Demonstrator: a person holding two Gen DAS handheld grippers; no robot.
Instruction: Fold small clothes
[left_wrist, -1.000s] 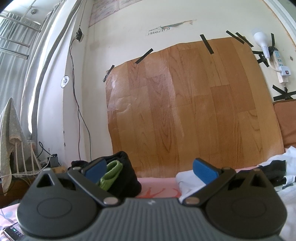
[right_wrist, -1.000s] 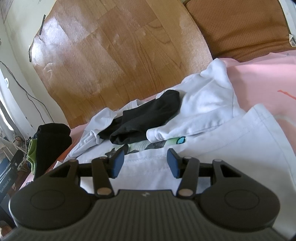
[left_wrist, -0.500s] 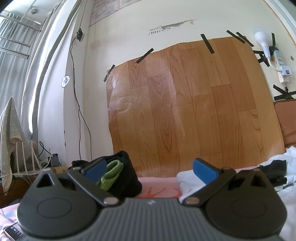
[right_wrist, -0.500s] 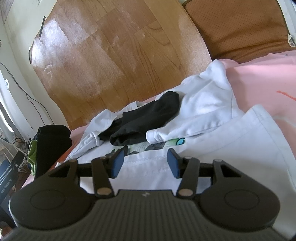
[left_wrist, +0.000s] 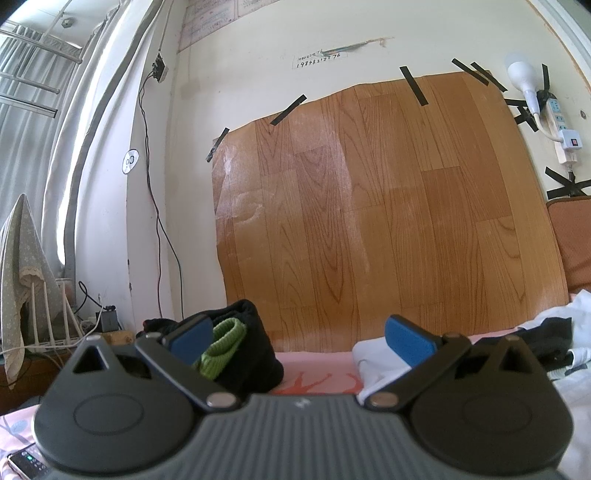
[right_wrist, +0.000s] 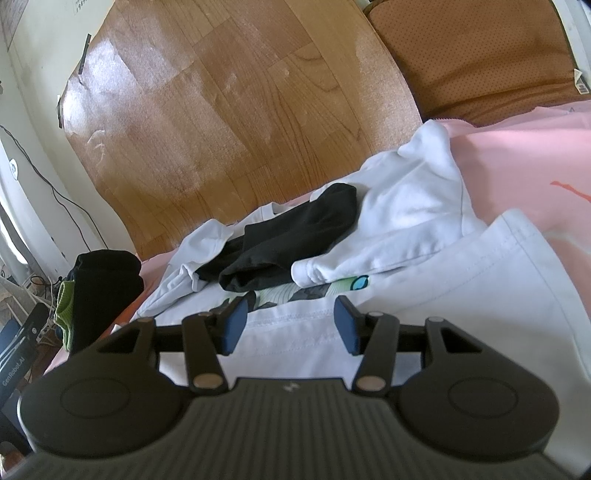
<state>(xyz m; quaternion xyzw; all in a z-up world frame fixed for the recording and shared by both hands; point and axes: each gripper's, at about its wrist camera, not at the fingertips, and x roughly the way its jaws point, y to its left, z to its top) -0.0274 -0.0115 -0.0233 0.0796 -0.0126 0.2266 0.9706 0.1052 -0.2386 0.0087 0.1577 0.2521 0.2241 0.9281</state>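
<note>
Right wrist view: right gripper jaws apart, empty, just above white t-shirt hem on pink bedsheet. Left gripper wide open, empty; folded black pile just beyond its left finger.

Left tool agape, apparently over pink bedding

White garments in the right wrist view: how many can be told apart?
2, possibly more. A printed white T-shirt lies spread flat under the open right gripper; a crumpled white top sits behind it, under a black garment that may hide more.
</note>
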